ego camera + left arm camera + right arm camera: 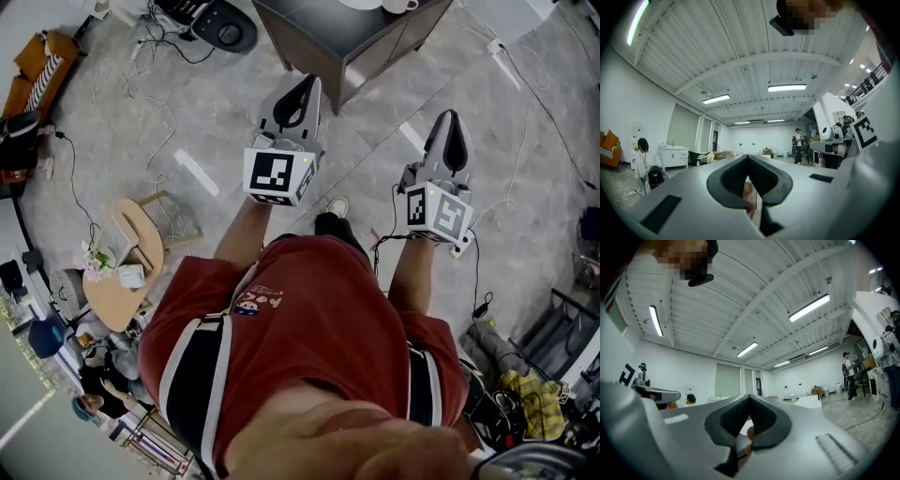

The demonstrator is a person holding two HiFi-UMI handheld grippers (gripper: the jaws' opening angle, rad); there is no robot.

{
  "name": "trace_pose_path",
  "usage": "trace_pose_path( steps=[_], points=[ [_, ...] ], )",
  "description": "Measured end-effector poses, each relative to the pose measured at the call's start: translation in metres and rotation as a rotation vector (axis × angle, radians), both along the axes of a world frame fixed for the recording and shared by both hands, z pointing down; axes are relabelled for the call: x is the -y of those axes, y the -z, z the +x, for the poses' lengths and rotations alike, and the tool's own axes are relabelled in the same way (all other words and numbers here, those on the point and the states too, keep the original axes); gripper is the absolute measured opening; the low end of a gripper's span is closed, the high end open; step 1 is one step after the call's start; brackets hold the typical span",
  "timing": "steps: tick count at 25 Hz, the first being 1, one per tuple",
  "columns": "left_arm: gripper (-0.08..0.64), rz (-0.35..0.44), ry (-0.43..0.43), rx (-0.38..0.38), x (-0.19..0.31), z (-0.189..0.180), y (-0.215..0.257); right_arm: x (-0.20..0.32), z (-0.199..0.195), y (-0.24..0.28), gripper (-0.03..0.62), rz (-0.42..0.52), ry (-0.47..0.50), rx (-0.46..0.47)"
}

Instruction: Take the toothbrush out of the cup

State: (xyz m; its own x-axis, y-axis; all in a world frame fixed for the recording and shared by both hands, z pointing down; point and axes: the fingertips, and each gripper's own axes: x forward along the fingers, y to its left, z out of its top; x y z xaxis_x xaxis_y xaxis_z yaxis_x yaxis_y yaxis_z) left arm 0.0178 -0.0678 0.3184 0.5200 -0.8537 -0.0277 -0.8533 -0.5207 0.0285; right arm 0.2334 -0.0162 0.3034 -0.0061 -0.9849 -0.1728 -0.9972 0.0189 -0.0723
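In the head view, the grey two-jaw left gripper (307, 84) and the grey two-jaw right gripper (449, 119) are held side by side above a speckled grey concrete floor (187, 112), out in front of the person's red shirt (309, 319). Both are pointed toward a dark rectangular table (347, 37) at the top edge. On it a white cup-like vessel (401, 5) is cut off by the frame. The toothbrush cannot be made out there or in either gripper view. A round pale wooden side table (112, 281) is seen well apart at the left.

In the left gripper view, the left gripper's black-padded jaws are seen pressed together with nothing between them. They are aimed level across a white hall, where a white cabinet (673, 156) and a standing person (798, 146) are seen far off.

In the right gripper view, the right gripper's jaws are likewise clenched on nothing. They are tilted slightly up toward a white ribbed ceiling (754, 296).
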Motion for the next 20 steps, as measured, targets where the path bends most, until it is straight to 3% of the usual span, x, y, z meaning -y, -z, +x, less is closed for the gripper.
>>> trace_pose_path(
  steps=[12,20],
  points=[
    [0.005,0.015,0.029,-0.001,0.077,0.030,0.003,0.078,0.033,-0.003,0.011,0.014,0.027,0.031],
    [0.005,0.016,-0.003,-0.042,0.164,0.042,-0.010,0.157,0.035,-0.007,0.011,0.021,0.013,-0.013]
  ],
)
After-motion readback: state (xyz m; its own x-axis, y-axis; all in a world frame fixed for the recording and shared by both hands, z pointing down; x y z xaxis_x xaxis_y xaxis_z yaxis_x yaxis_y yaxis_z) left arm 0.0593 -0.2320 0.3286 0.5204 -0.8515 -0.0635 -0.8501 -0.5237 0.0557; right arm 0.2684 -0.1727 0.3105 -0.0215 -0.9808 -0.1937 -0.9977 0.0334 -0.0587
